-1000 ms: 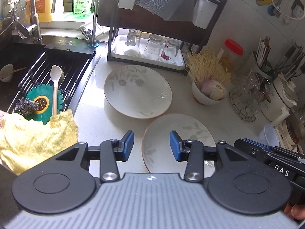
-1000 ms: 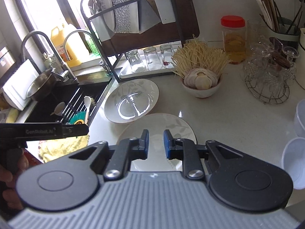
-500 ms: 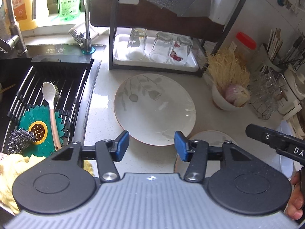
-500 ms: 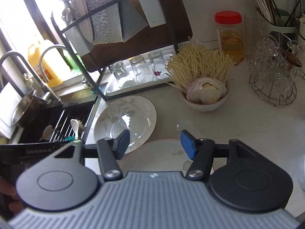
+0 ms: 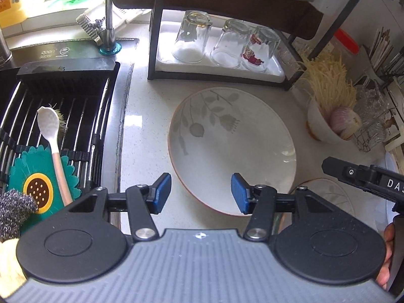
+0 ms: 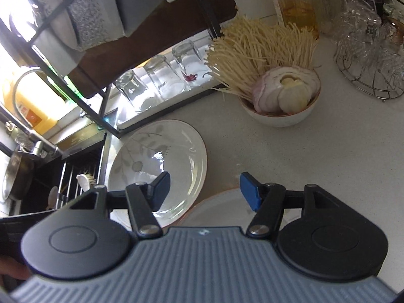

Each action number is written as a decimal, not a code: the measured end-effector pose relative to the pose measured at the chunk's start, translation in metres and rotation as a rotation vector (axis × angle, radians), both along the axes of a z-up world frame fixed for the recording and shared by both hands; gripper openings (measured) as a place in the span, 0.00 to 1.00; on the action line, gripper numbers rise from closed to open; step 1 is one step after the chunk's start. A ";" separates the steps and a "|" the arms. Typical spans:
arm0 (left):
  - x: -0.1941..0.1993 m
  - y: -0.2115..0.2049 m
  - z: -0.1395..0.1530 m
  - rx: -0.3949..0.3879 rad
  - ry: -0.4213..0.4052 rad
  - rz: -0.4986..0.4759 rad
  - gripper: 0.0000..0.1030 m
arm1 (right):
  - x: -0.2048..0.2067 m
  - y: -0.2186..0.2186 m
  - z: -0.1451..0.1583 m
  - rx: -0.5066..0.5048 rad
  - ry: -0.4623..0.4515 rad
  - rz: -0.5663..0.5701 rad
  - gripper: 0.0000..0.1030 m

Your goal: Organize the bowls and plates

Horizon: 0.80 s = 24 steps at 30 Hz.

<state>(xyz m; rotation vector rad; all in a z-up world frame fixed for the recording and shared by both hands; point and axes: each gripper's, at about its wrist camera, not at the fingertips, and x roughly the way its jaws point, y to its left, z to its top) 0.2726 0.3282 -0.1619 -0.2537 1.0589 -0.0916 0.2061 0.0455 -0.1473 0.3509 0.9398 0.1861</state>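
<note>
A large white plate with a grey leaf pattern [image 5: 232,149] lies on the pale counter in front of the dish rack. My left gripper [image 5: 200,192] hovers open over its near rim, with nothing between the blue pads. A second leaf-pattern plate [image 5: 325,197] lies to its right, partly hidden behind my left gripper. In the right wrist view my right gripper [image 6: 205,189] stands open above the far rim of that second plate [image 6: 222,209], with the large plate [image 6: 156,166] to its left. A white bowl [image 6: 280,116] holds onion, garlic and enoki mushrooms.
A black dish rack [image 5: 217,75] with three upturned glasses stands behind the plates. The sink rack [image 5: 63,116] at left carries a spoon, a sunflower mat, a steel scrubber and a yellow cloth. A red-lidded jar [image 6: 295,7] and a wire basket of glassware [image 6: 368,58] stand at right.
Both grippers have moved forward and down toward the plates, which now look larger. The right jaws went from nearly shut to wide apart; the left jaws also widened.
</note>
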 end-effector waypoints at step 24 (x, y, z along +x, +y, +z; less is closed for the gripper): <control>0.079 0.030 -0.046 -0.006 0.110 -0.042 0.39 | 0.069 0.034 -0.044 -0.056 0.131 0.007 0.27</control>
